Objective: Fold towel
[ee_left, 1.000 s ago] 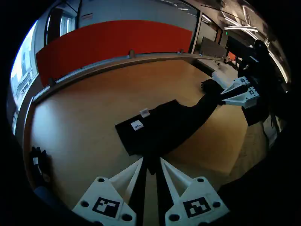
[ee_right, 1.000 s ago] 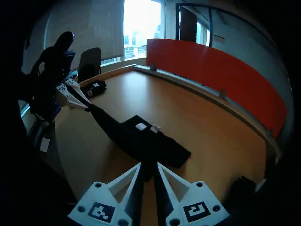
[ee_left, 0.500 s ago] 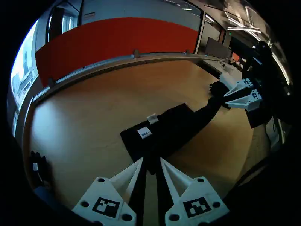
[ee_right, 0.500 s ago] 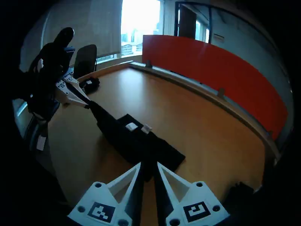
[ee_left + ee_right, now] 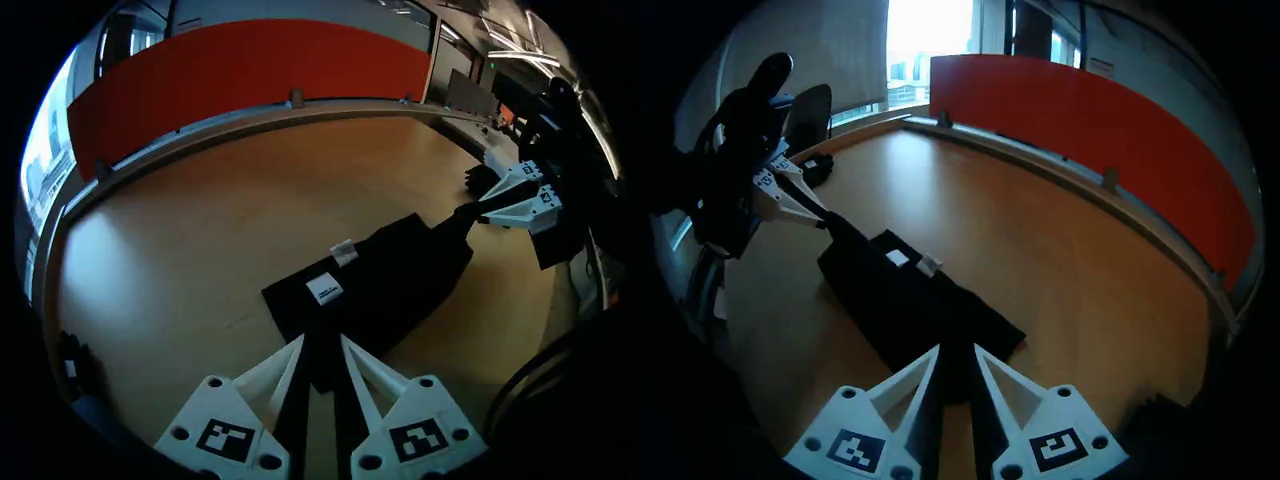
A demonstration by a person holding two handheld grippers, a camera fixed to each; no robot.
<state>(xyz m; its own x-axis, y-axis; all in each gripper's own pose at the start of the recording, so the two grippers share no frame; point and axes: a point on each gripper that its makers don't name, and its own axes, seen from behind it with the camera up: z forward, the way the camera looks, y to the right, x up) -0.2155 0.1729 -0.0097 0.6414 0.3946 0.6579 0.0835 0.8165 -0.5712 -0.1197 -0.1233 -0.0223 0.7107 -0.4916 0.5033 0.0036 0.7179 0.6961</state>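
Below the red partition (image 5: 240, 72), a broad wooden table (image 5: 176, 240) took up most of both views, its far edge running along the partition's foot. Well apart from the partition, toward the table's near side, the black towel (image 5: 392, 272) lay mostly flat as a long dark rectangle, one long edge turned toward the partition. Past the partition's end a bright window (image 5: 928, 32) showed. A dark chair (image 5: 812, 116) stood below the window at the table's corner, with a small dark bundle (image 5: 818, 168) on the wood close by.

The left gripper (image 5: 320, 364) was clenched on one short end of the towel, black cloth pinched between its two nearly closed fingers. The right gripper (image 5: 482, 212) had the opposite end nipped the same way, and that end was raised slightly off the wood and drawn to a point. Two small white tags (image 5: 324, 290) sat on the towel's upper face, on the side nearer the partition and closer to the left gripper's end.

As a judgement, the fold was at an early-to-middle stage. The cloth was spread out straight and both ends were secured. Whether it was already doubled lengthwise could not be told. Neither end had yet been carried over the other. Bringing the two ends together, laying them down square and letting go seemed to be what remained.
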